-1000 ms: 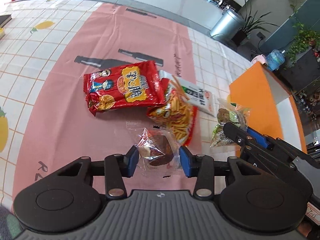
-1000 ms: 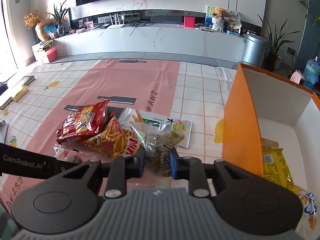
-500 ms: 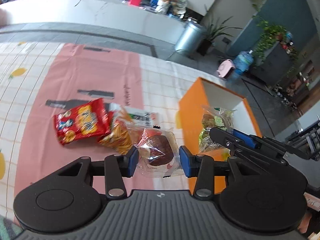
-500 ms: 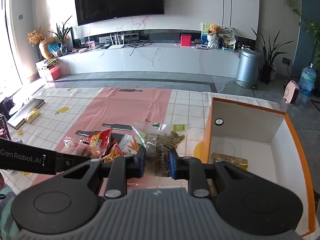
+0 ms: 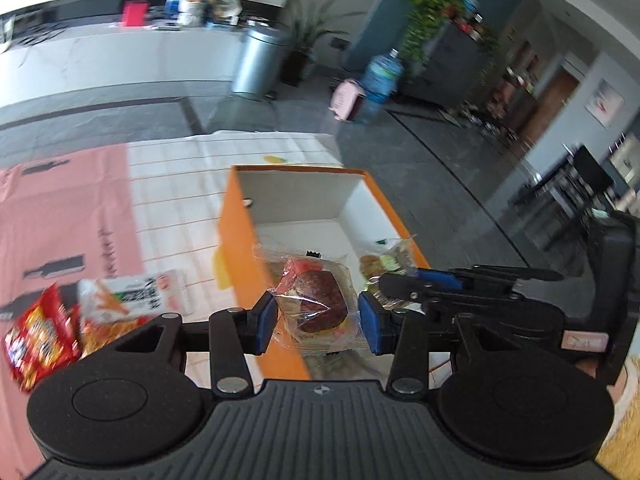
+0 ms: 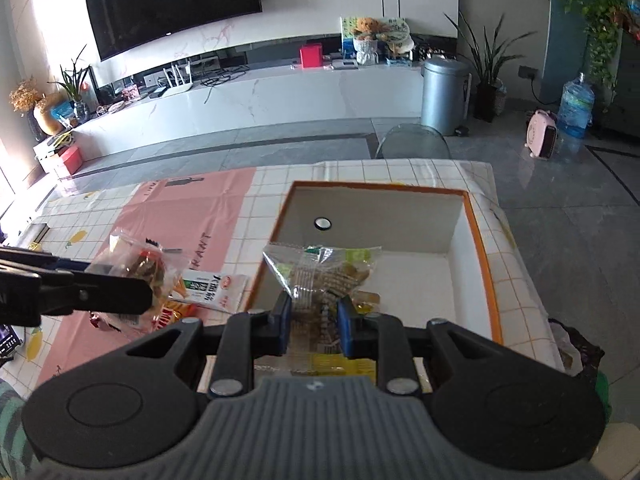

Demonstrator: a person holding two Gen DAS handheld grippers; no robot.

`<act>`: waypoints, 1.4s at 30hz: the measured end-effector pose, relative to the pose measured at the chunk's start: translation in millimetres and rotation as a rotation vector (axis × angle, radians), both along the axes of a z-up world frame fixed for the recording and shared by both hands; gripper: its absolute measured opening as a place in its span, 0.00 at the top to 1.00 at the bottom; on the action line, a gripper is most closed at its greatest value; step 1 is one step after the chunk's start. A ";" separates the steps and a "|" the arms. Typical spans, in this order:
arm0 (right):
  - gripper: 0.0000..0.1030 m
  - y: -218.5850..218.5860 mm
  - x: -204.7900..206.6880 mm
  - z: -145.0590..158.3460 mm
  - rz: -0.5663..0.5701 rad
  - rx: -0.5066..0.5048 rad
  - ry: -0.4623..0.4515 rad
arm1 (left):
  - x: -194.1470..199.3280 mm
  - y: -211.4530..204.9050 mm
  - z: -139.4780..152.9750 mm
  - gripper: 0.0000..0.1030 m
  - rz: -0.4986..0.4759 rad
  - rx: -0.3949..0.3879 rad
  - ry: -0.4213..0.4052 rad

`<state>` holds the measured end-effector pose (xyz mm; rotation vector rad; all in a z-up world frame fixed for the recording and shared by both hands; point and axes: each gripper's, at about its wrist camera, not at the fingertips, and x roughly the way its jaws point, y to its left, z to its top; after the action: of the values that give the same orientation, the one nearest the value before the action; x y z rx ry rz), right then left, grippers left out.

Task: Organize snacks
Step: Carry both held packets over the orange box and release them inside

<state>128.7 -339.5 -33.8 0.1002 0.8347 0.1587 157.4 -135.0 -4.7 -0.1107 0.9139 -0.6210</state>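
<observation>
While my left gripper [image 5: 318, 322] clamps a clear-wrapped brown cake [image 5: 320, 300] between its blue pads [image 5: 266, 322], the packet hangs over the near left wall of the orange box [image 5: 240, 236], partly above the box's white inside. My right gripper [image 6: 312, 326] is closed tight on a transparent bag of mixed crackers [image 6: 320, 276], held over the open box [image 6: 486, 280], where a yellow packet [image 6: 344, 366] lies on the floor beneath the fingers. From the left camera that right gripper [image 5: 394, 282] reaches in from the right, just beside the cake. On the checked tablecloth [image 6: 240, 216] left of the box lie a red snack bag [image 5: 36, 340], a bag of orange sticks [image 5: 106, 326] and a white-and-green pack [image 6: 210, 288], touching one another. Beyond the table stand a metal bin [image 6: 444, 96] and a water jug [image 6: 574, 106].
</observation>
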 end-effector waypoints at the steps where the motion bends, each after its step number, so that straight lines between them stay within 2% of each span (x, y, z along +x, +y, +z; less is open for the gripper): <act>1: 0.80 -8.2 3.3 -3.5 -0.003 0.018 0.020 | 4.8 -9.7 -0.7 0.52 -0.029 0.018 -0.007; 5: 0.80 -35.2 21.4 -16.2 0.004 0.072 0.089 | 21.3 -44.5 -10.7 0.52 -0.142 0.079 -0.010; 8: 0.80 -46.0 39.1 -28.3 0.007 0.068 0.145 | 35.2 -64.1 -22.2 0.52 -0.196 0.112 0.003; 15: 0.80 -56.5 67.1 -57.5 0.074 -0.022 0.234 | 58.7 -94.1 -52.9 0.52 -0.295 0.156 0.059; 20: 0.80 -53.9 72.9 -68.9 0.131 -0.093 0.258 | 65.9 -112.7 -73.8 0.52 -0.385 0.218 0.076; 24: 0.80 -46.9 76.5 -74.6 0.178 -0.181 0.259 | 72.7 -120.7 -83.3 0.52 -0.418 0.254 0.083; 30: 0.80 -34.9 83.0 -80.5 0.317 -0.308 0.262 | 85.0 -129.0 -89.2 0.52 -0.426 0.267 0.114; 35: 0.80 -25.4 89.0 -80.2 0.514 -0.419 0.283 | 90.4 -141.4 -93.2 0.52 -0.445 0.302 0.119; 39: 0.80 -23.8 95.5 -84.2 0.628 -0.508 0.314 | 92.7 -146.3 -98.8 0.52 -0.469 0.320 0.128; 42: 0.80 -27.1 97.7 -90.3 0.677 -0.517 0.333 | 93.4 -147.6 -105.2 0.52 -0.487 0.316 0.131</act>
<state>226.4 -366.6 -124.1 -0.6661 1.1948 0.5655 250.8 -282.6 -109.9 0.3691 1.1667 -0.9163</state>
